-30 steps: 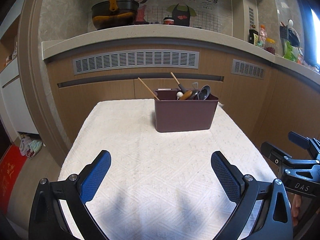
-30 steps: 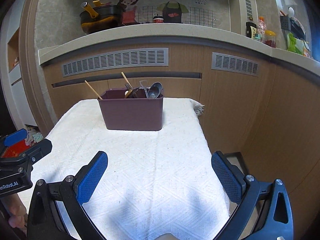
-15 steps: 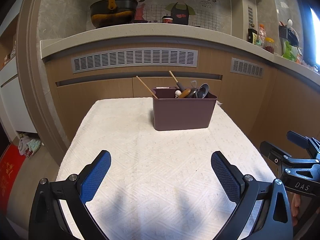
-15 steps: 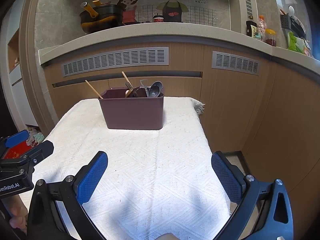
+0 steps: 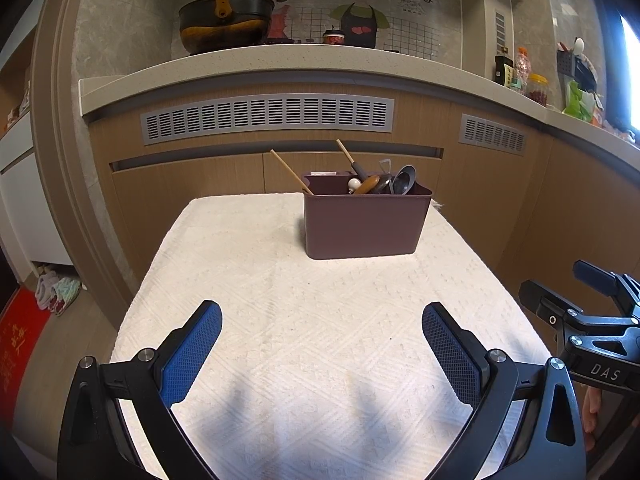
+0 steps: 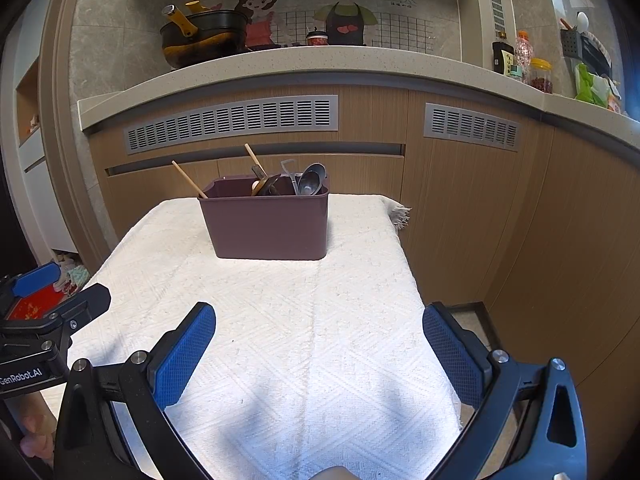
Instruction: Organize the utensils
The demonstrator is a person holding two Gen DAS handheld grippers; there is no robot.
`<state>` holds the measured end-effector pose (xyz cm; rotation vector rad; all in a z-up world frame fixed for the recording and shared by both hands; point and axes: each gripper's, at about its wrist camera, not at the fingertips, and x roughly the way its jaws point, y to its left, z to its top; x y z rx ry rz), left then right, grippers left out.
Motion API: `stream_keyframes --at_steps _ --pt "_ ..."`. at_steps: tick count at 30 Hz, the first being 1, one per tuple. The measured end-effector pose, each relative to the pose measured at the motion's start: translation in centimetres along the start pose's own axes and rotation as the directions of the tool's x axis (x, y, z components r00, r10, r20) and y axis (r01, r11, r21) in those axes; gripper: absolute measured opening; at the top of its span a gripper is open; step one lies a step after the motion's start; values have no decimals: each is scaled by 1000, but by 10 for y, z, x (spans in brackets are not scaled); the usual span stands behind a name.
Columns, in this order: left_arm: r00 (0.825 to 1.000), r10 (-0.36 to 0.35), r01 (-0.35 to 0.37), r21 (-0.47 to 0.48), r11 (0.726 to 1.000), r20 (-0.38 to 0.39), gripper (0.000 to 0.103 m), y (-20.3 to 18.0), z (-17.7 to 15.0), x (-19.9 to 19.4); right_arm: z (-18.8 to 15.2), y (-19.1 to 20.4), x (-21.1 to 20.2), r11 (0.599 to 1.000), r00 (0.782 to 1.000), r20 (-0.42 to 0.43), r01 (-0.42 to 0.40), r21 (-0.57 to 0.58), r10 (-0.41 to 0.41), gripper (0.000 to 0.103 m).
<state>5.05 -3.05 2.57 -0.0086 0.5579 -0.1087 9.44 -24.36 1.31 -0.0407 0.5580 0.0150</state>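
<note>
A dark maroon plastic bin (image 5: 362, 224) stands at the far end of the white-clothed table (image 5: 280, 320); it also shows in the right wrist view (image 6: 268, 226). Several utensils stick out of it: wooden chopsticks (image 5: 290, 171), a metal ladle (image 5: 404, 180) and a wooden spoon (image 5: 366, 185). My left gripper (image 5: 320, 336) is open and empty over the near part of the table. My right gripper (image 6: 318, 336) is open and empty, over the table's near right side; it also shows at the right edge of the left wrist view (image 5: 580, 312).
A wooden counter front with grey vents (image 5: 266, 116) rises behind the table. A black pot (image 5: 226, 22) and bottles (image 5: 520, 68) stand on the countertop. The table's right edge (image 6: 424, 304) drops to the floor. A red mat (image 5: 16, 344) lies on the floor at left.
Both grippers have drawn back and risen slightly, so the bin sits a little farther and lower in view. Both stay open and empty.
</note>
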Motion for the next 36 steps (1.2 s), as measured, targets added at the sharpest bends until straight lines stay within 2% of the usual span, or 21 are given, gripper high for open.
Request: stream_keyframes --at_steps 36 --pt "1000 -4 4 8 1000 4 100 -1 0 2 3 -2 0 1000 1000 4 5 -8 -5 103"
